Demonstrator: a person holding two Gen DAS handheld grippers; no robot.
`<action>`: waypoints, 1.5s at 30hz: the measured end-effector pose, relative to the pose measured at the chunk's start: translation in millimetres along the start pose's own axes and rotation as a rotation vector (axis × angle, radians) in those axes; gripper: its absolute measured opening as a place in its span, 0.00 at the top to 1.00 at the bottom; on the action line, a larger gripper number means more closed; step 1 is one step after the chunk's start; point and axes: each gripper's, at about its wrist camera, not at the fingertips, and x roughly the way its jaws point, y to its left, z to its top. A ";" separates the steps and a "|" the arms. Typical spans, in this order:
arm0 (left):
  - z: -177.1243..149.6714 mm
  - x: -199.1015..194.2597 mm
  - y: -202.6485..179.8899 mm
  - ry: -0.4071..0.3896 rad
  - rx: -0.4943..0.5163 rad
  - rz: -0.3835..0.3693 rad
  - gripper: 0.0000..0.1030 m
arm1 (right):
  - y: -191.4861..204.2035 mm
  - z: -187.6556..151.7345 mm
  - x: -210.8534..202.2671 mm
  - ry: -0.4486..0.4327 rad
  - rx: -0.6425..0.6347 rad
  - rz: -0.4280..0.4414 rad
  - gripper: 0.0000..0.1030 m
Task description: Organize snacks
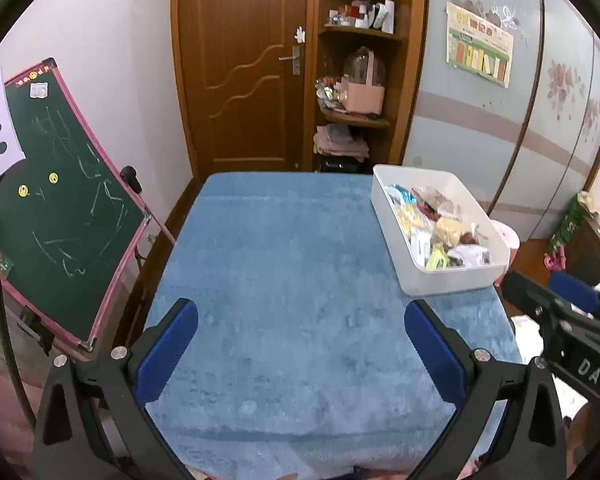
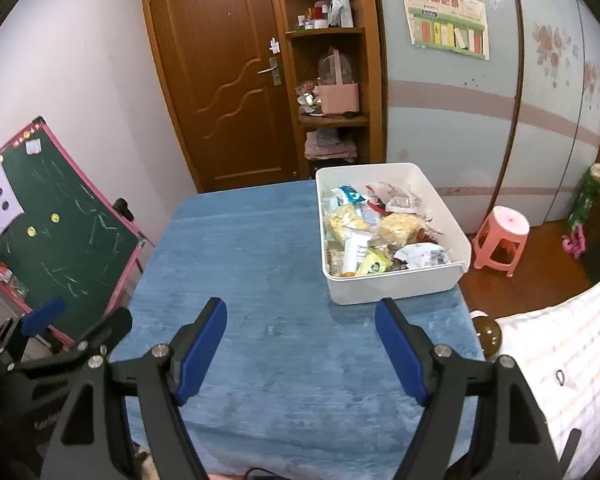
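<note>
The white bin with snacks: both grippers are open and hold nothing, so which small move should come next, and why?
Probably move the right gripper forward toward the white bin. Its jaws stand open and empty above the blue cloth, and the snacks all lie in that bin on the right side, nearer to it than to the left gripper.

Centre frame, a white rectangular plastic bin (image 2: 396,288) of mixed snack packets (image 2: 374,234) sits on the blue plush table cover (image 2: 259,264). The right gripper (image 2: 300,346) at bottom centre gapes wide, empty; the left gripper (image 2: 77,320) shows lower left.
</note>
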 end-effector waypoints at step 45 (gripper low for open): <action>-12.7 27.2 1.9 0.060 -0.008 0.054 0.00 | 7.5 -21.5 12.7 0.003 -0.012 -0.114 0.24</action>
